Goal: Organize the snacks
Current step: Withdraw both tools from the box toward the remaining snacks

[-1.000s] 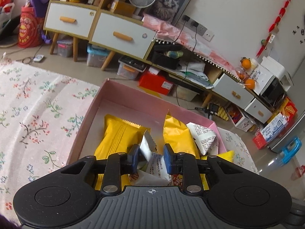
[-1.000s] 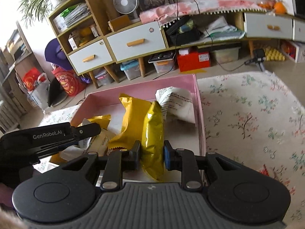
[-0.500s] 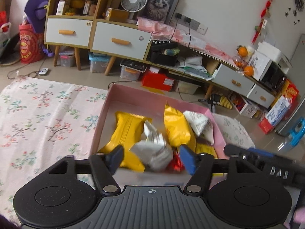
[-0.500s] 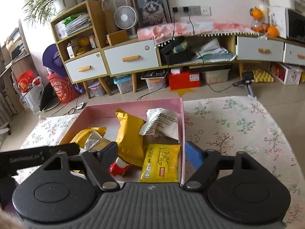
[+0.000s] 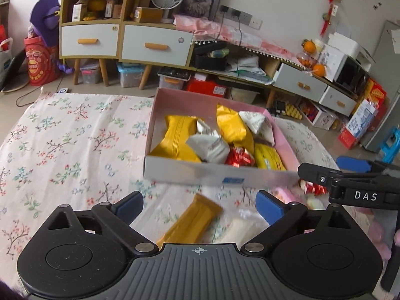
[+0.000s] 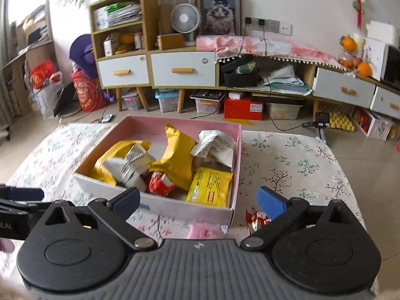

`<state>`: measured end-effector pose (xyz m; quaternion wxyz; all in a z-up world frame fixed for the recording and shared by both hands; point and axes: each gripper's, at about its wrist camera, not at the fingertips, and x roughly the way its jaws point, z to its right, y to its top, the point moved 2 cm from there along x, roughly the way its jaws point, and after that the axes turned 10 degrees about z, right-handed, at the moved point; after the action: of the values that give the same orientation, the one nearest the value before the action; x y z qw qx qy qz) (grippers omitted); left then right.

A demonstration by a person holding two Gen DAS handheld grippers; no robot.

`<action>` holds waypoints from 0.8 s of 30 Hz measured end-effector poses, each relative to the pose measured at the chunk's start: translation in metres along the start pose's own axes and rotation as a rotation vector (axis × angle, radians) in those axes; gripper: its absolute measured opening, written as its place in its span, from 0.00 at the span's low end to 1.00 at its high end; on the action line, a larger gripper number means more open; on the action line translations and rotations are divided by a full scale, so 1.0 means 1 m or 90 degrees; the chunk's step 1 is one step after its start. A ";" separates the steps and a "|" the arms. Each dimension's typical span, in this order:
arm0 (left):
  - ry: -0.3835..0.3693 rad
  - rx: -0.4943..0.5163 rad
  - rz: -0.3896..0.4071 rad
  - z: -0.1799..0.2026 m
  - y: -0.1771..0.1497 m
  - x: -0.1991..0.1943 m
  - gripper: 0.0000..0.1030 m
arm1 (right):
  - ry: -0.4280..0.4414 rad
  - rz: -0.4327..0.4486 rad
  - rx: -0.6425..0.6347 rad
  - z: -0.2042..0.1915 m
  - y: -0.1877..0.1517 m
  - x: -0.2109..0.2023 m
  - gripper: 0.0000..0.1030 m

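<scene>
A pink box on the floral cloth holds yellow packets, a silver-white packet and a red packet. My left gripper hangs in front of the box, jaws opening wide, gripping nothing. Below it on the cloth lie a golden-brown bar and a white packet. My right gripper stands just short of the box's near wall, jaws also opening and empty. Beside it lie a red packet and a pink packet. A flat yellow packet rests in the box's near right corner.
The floral cloth spreads wide to the left of the box. Behind stand low cabinets with white drawers, a fan, storage bins and a red box on the floor. A blue stool is far right.
Both grippers let go of their packets, a silver-white one on the left and a yellow one on the right, which now lie in the box. Both opened wide and drew back.
</scene>
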<state>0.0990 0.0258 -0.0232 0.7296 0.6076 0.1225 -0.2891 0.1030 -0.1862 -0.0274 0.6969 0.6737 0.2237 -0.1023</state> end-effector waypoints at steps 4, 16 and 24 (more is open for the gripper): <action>-0.001 0.018 -0.015 -0.005 -0.014 -0.007 0.96 | 0.001 -0.007 -0.026 -0.004 -0.010 -0.008 1.00; -0.019 0.080 -0.029 -0.022 -0.049 -0.014 0.97 | 0.009 -0.030 -0.085 -0.012 -0.036 -0.014 1.00; -0.029 0.115 -0.014 -0.041 -0.063 -0.010 0.97 | 0.027 -0.050 -0.122 -0.016 -0.056 -0.012 1.00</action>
<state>0.0620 0.0618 -0.0787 0.6711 0.6630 0.0856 -0.3206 0.0648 -0.1760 -0.0723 0.7487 0.5964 0.2738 -0.0933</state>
